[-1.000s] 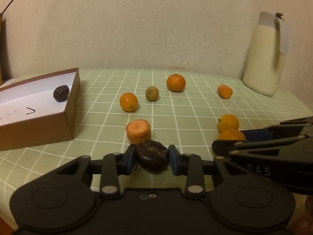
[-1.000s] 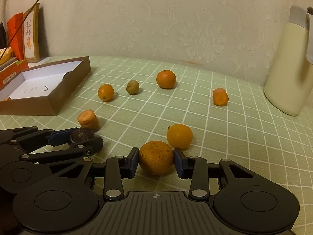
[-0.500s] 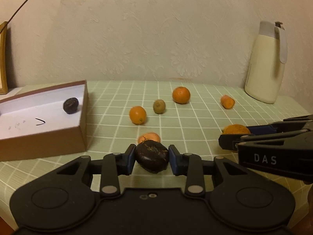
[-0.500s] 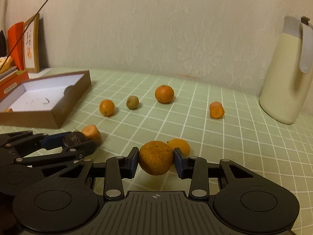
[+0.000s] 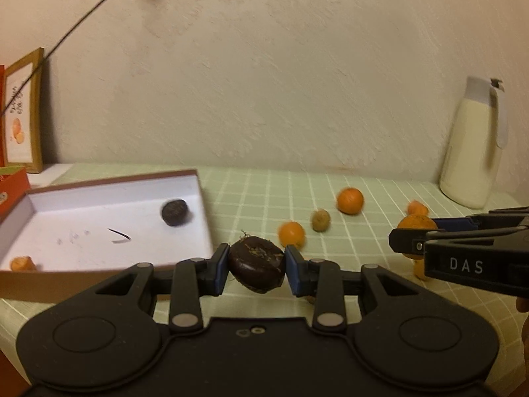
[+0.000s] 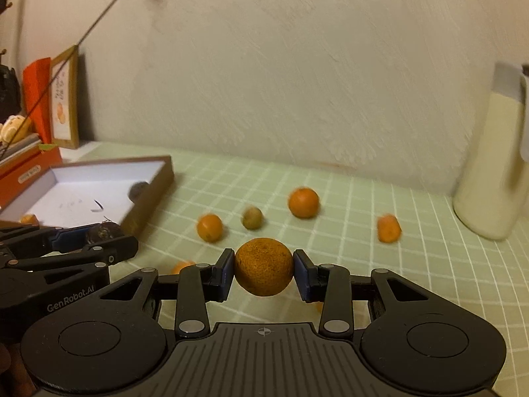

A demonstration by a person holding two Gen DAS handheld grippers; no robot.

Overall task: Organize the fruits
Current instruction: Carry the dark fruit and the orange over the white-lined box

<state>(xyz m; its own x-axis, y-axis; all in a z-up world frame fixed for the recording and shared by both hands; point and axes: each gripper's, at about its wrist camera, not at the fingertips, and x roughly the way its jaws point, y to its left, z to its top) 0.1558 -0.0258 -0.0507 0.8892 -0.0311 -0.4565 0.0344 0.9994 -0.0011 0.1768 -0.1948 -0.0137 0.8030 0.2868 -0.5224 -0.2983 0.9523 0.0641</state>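
My left gripper [image 5: 257,268] is shut on a dark brown fruit [image 5: 257,264] and holds it in the air, just right of the brown box [image 5: 99,225]. The box has a white floor and holds another dark fruit [image 5: 175,211] and a small orange piece [image 5: 22,263]. My right gripper [image 6: 264,267] is shut on a rough orange [image 6: 264,266], lifted above the table. In the right wrist view the left gripper [image 6: 82,241] sits at the left, near the box [image 6: 99,185]. In the left wrist view the right gripper [image 5: 429,231] is at the right.
Loose on the green checked tablecloth [image 6: 330,198] lie two oranges [image 6: 303,202] [image 6: 209,227], a greenish fruit [image 6: 252,218] and an orange piece [image 6: 389,228]. A cream jug [image 6: 492,172] stands at the back right. A framed picture [image 6: 64,99] and an orange carton [image 6: 29,168] stand at the left.
Both grippers have risen and moved left toward the box, each still holding its fruit. The view is blurred by the motion.
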